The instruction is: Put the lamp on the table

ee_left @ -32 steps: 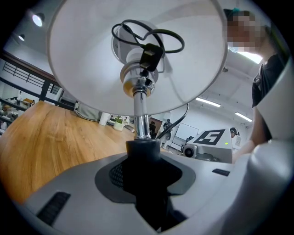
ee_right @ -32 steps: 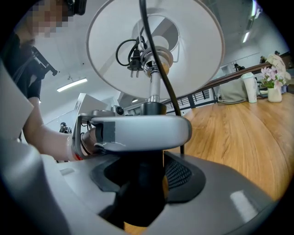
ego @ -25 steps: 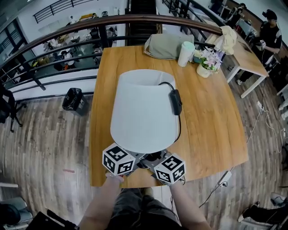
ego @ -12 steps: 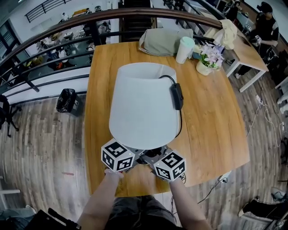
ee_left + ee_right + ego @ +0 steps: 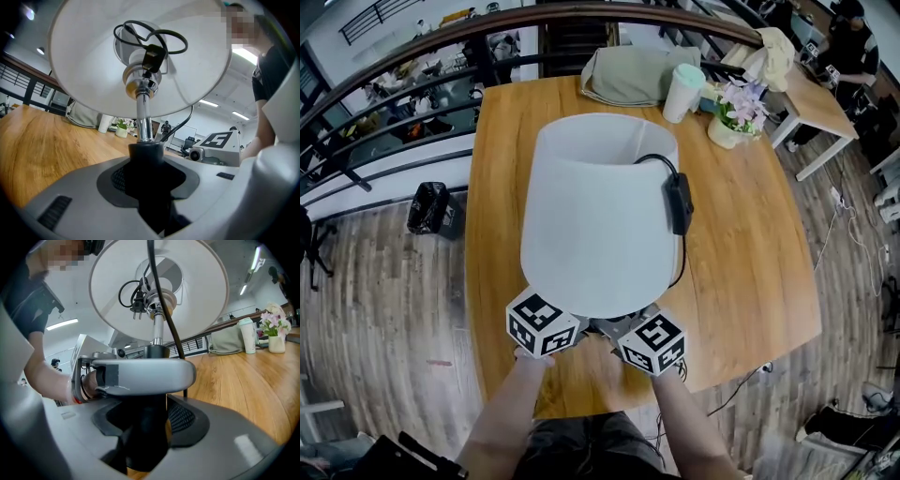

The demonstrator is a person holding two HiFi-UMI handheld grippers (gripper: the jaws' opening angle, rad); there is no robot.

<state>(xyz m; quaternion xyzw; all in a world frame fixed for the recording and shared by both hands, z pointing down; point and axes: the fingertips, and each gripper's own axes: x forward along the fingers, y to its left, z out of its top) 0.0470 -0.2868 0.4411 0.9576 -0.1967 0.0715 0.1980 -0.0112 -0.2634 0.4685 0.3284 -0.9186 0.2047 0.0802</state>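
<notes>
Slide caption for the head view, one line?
Clamped at its stem by the left gripper and right gripper, the lamp hovers over the table near its front edge.

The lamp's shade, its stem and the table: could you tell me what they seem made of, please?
Shade: matte white fabric or paper, probably; smooth, without gloss.
Stem: polished metal, chrome-like, with mirror reflections.
Table: wood or wood veneer, satin finish, visible grain.

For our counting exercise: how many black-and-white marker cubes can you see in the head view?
2. One black-and-white marker cube sits by the near-left edge of the white fabric lampshade; the other by its near-right edge. None seems hidden.
</notes>
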